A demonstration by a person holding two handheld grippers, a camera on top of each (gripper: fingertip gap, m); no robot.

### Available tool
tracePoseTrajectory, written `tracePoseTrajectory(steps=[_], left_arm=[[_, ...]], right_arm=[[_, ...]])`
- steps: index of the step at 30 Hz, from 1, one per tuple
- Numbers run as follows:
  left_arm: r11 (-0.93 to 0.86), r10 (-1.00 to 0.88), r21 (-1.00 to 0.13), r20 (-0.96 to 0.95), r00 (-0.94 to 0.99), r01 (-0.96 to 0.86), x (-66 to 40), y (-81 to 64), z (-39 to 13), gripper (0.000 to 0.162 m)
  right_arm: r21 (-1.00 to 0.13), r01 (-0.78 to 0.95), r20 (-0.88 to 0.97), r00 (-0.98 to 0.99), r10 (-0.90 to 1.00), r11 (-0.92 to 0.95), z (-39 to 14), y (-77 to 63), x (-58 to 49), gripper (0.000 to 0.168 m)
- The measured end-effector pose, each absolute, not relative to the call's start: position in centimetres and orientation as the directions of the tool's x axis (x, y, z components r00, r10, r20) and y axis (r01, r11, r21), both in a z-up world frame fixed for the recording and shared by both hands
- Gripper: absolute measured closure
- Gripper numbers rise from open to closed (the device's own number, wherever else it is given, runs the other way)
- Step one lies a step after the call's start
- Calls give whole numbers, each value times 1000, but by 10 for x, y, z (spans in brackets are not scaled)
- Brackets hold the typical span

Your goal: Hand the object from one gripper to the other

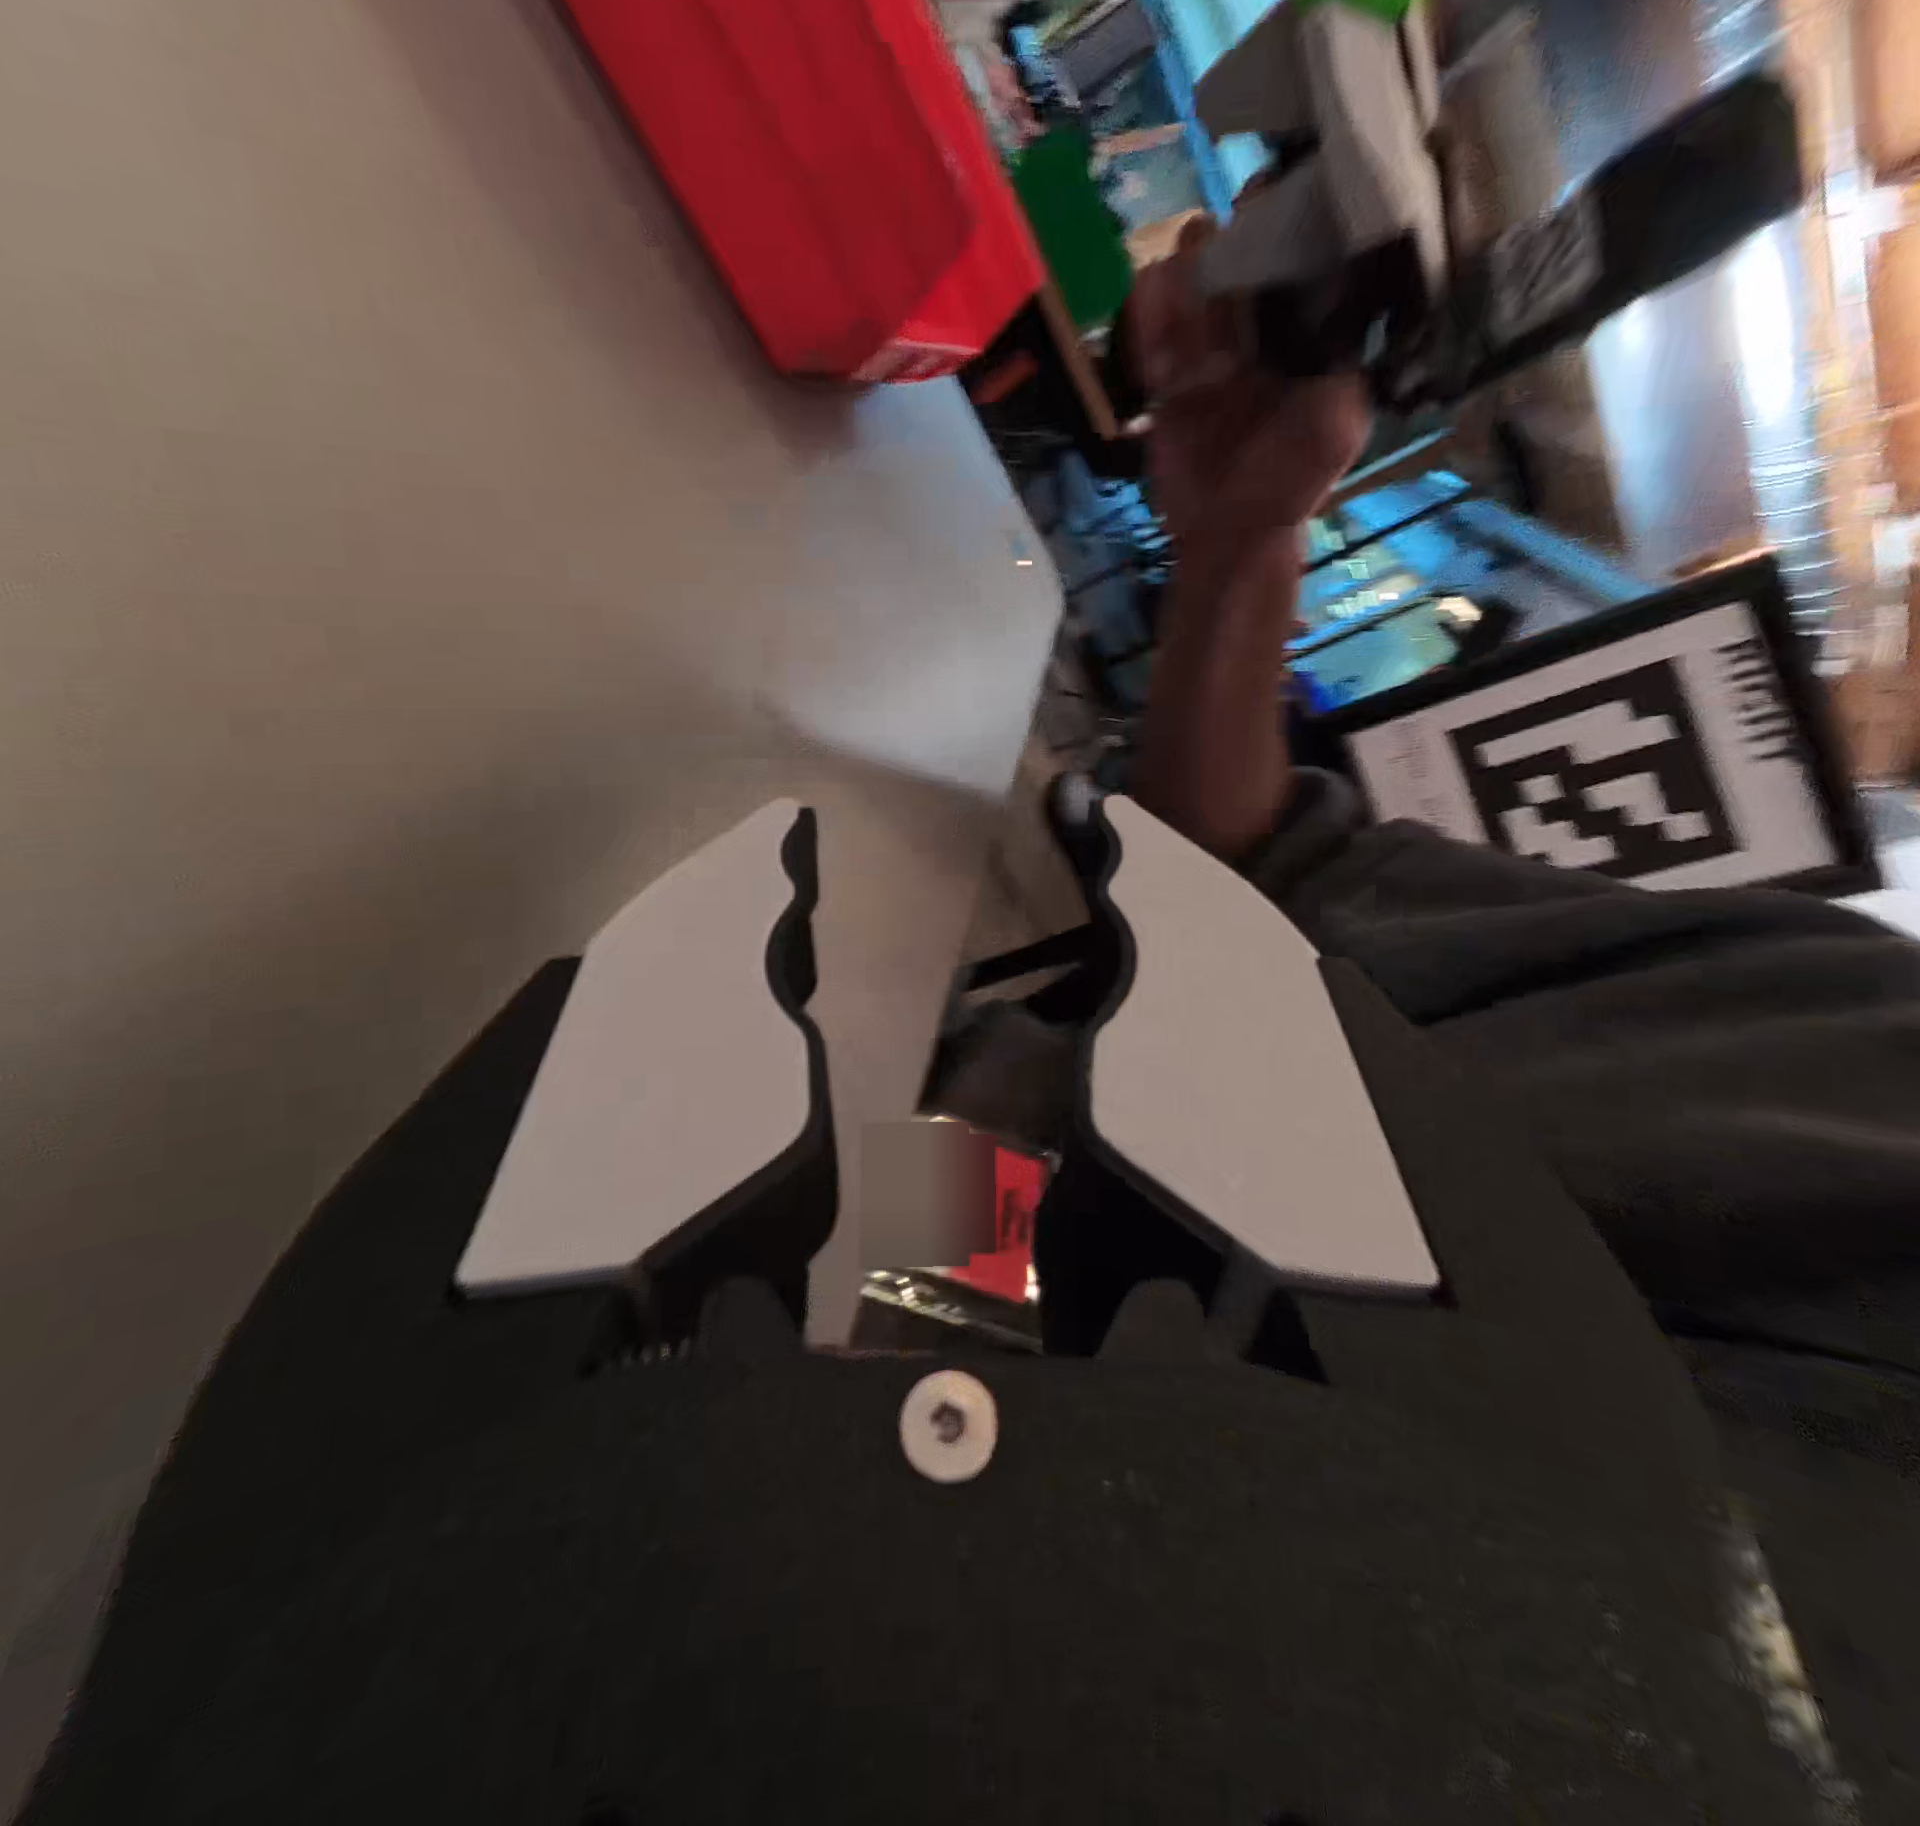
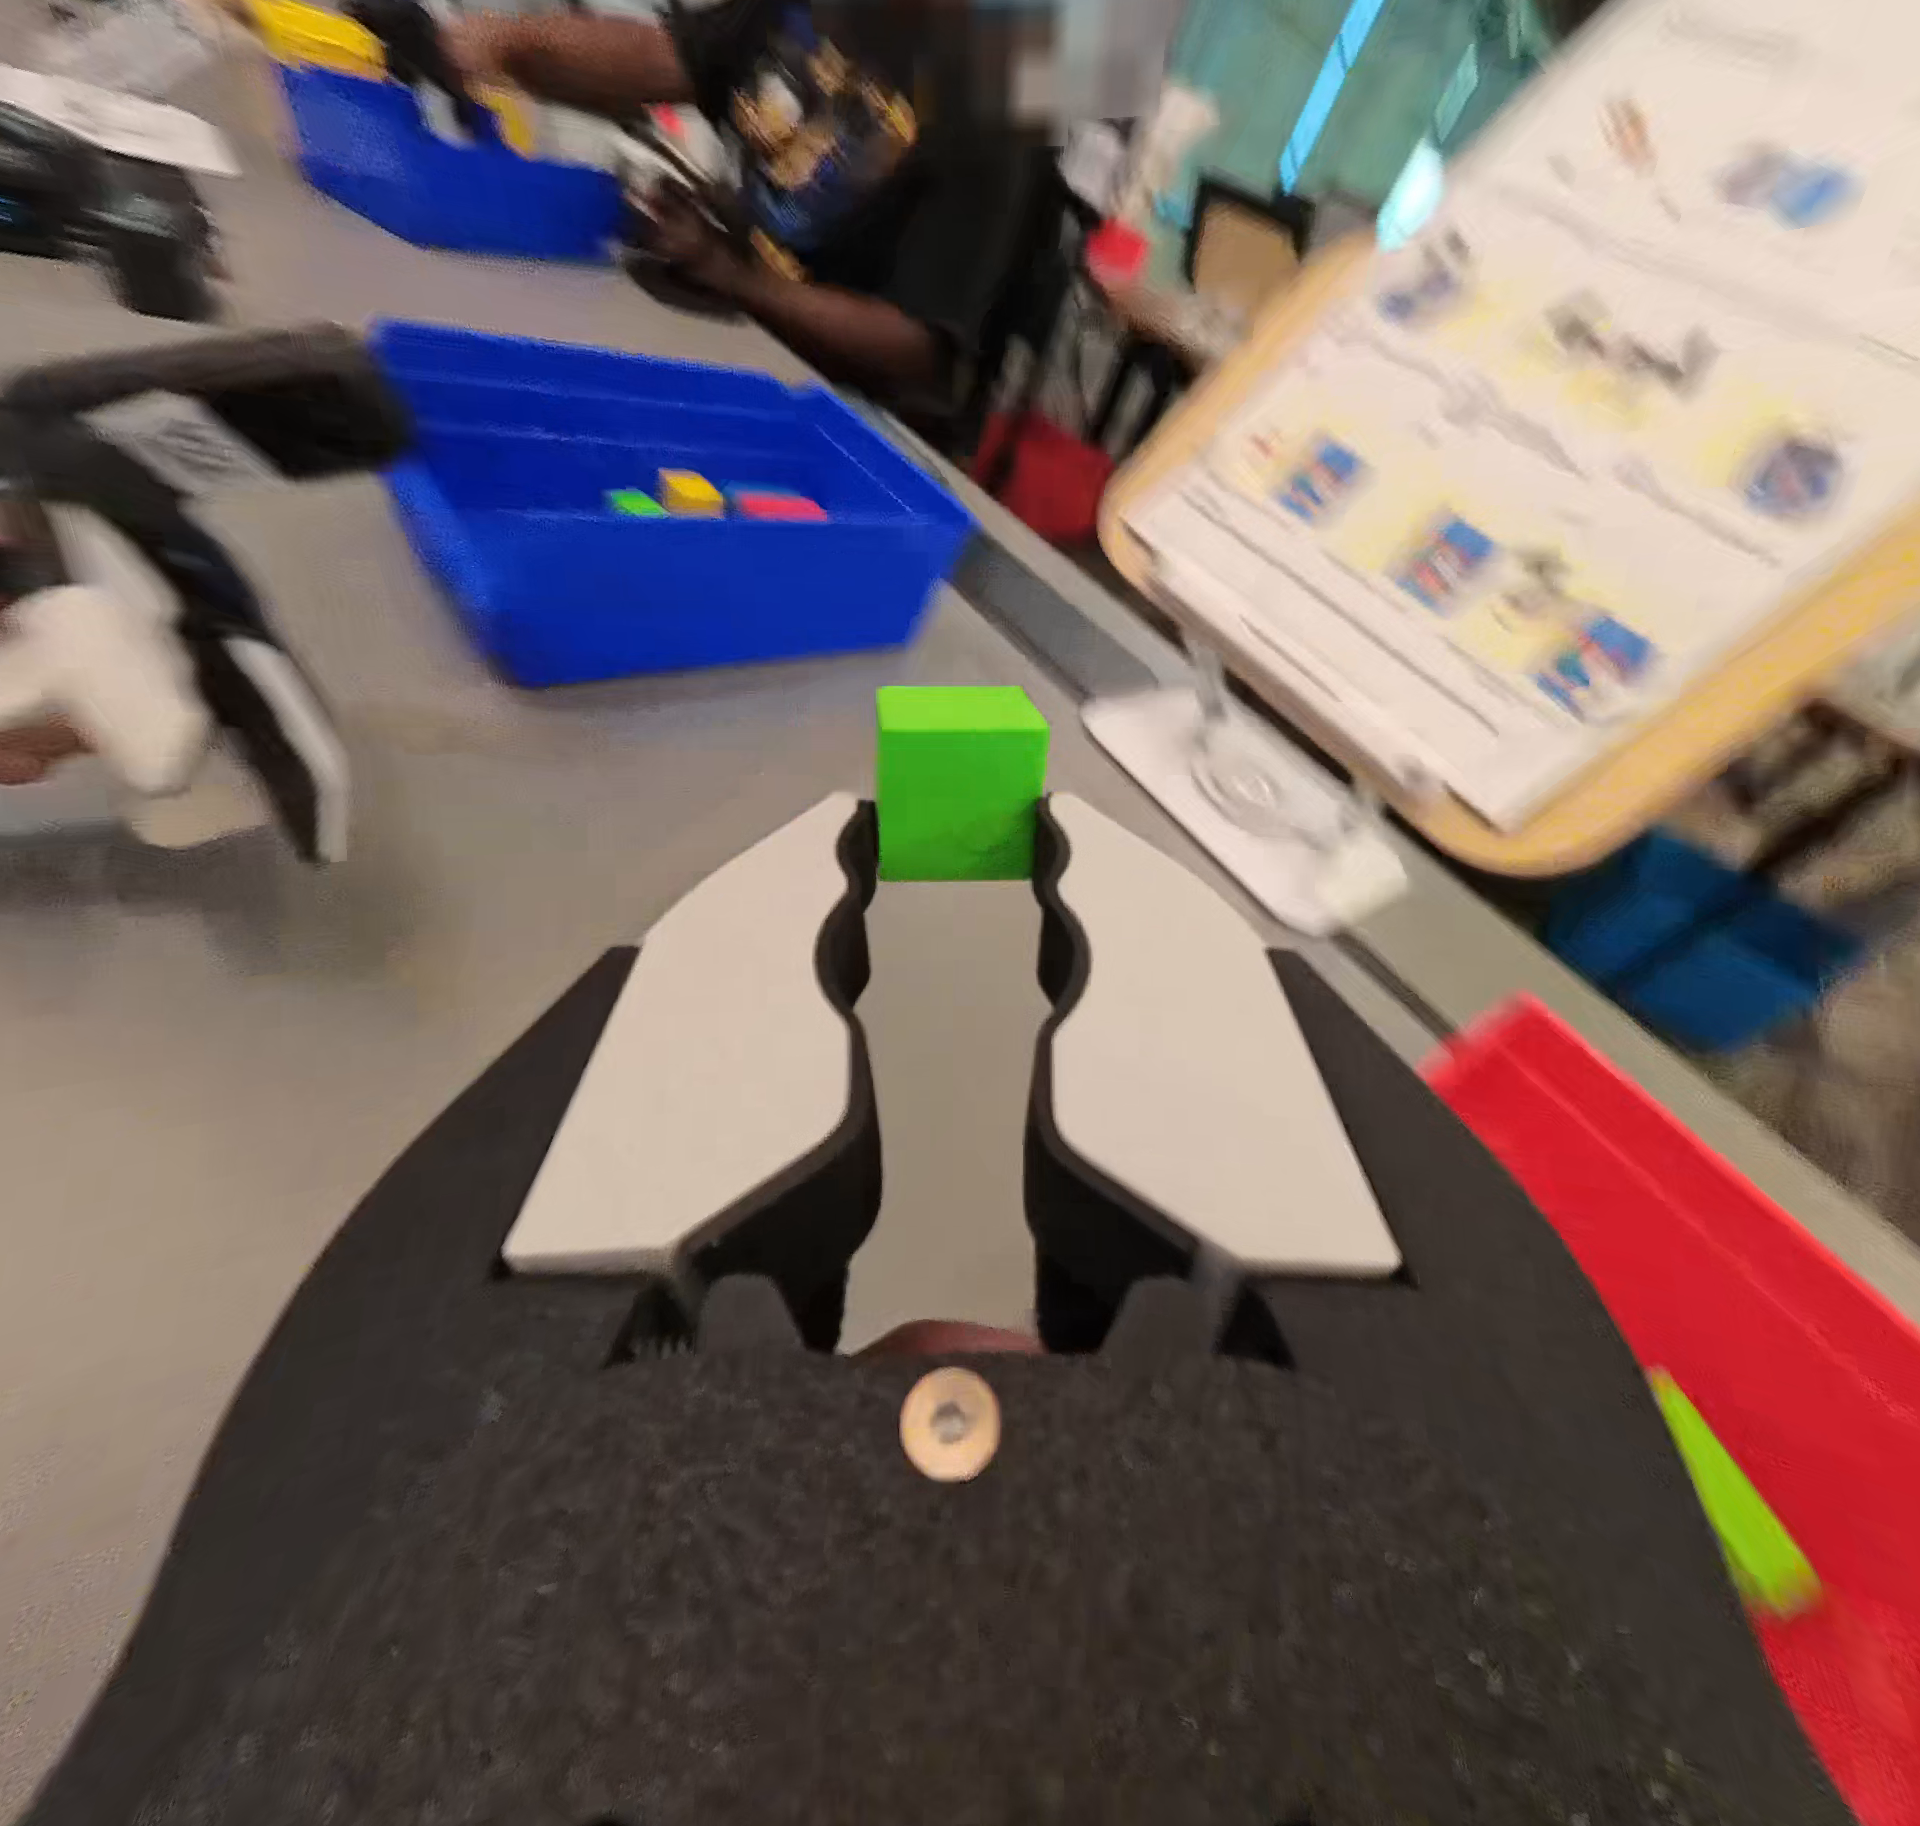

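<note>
Bare grey tabletop [image 2: 343, 1101] ahead, blue bin [image 2: 665, 529] beyond, instruction board [image 2: 1558, 446] crowding right, red bin [image 2: 1704, 1288] beside

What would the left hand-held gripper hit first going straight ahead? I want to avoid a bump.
Probably the grey table; nothing nearer shows between the open left hand-held gripper fingers, though depth is unclear.

Two grippers are seen: the right gripper [image 2: 958, 831] and the left gripper [image 1: 940, 831]. One green cube [image 2: 960, 784] is counted at the fingertips. Two blue bins [image 2: 686, 592] [image 2: 447, 181] are seen, one red bin [image 2: 1714, 1288], and three small blocks [image 2: 717, 500] inside the nearer blue bin.
</note>
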State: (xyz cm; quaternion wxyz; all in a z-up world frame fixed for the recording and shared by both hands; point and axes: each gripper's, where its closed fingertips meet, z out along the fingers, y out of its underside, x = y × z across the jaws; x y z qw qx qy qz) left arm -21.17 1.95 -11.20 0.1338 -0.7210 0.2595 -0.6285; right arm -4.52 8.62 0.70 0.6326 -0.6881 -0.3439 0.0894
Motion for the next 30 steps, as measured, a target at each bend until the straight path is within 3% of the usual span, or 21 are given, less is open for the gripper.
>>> tracePoseTrajectory(steps=[3,7,12,19,21,24,28,30], left_arm=[[-809,-582,-567,809,79,-153,-221,26,-101,117],[-753,-657,-639,744,120,-158,-223,34,-98,119],[-742,-668,-646,734,123,-179,-221,29,-100,120],[-730,-683,-661,718,136,-176,-226,32,-101,121],[-721,-693,-669,706,147,-182,-227,33,-102,121],[-677,-736,-708,649,194,-201,-230,36,-105,121],[-604,-792,-761,537,290,-238,-236,44,-110,121],[-573,-808,-785,492,325,-236,-240,49,-106,121]], right_arm=[[-823,448,273,851,448,-349,-15,121,67,140],[-461,525,253,851,461,-715,-100,144,164,140],[-156,557,153,829,538,-815,-168,158,188,140],[50,546,140,825,547,-836,-193,165,197,140],[49,546,152,823,547,-836,-192,165,197,139],[-13,526,238,827,509,-850,-172,160,199,104],[-369,477,395,857,330,-798,-111,142,174,107],[-582,412,352,905,240,-701,-93,121,134,111]])
